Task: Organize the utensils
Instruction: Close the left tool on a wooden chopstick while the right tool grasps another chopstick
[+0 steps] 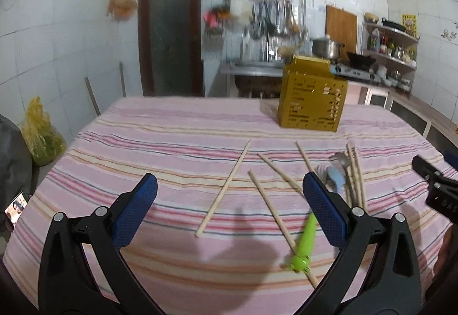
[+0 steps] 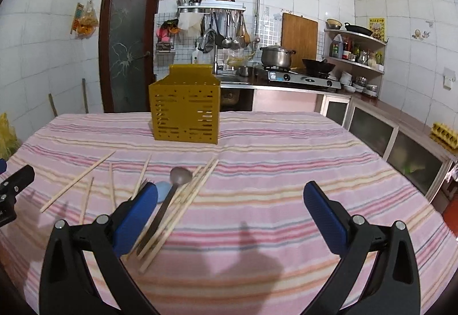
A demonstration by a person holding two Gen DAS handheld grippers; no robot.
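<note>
A yellow perforated utensil holder (image 1: pixel 312 97) (image 2: pixel 186 109) stands upright at the far side of the striped tablecloth (image 1: pixel 171 126) (image 2: pixel 286 160). Loose wooden chopsticks (image 1: pixel 224 189) lie scattered in front of my left gripper (image 1: pixel 229 177), which is open and empty above the cloth. A green-handled utensil (image 1: pixel 304 243) lies across one chopstick near its right finger. Beyond that are a blue spoon (image 1: pixel 336 177), a metal spoon (image 1: pixel 343 163) and a chopstick bundle (image 1: pixel 356 172). My right gripper (image 2: pixel 230 185) is open and empty. The metal spoon (image 2: pixel 180 174) and chopstick bundle (image 2: pixel 186 200) lie by its left finger.
A yellow bag (image 1: pixel 40 137) and a phone (image 1: pixel 15 207) sit off the table's left edge. Behind the table are a door (image 2: pixel 128 40), a stove with a pot (image 2: pixel 277 56) and a wok. Low cabinets (image 2: pixel 400 140) run along the right side.
</note>
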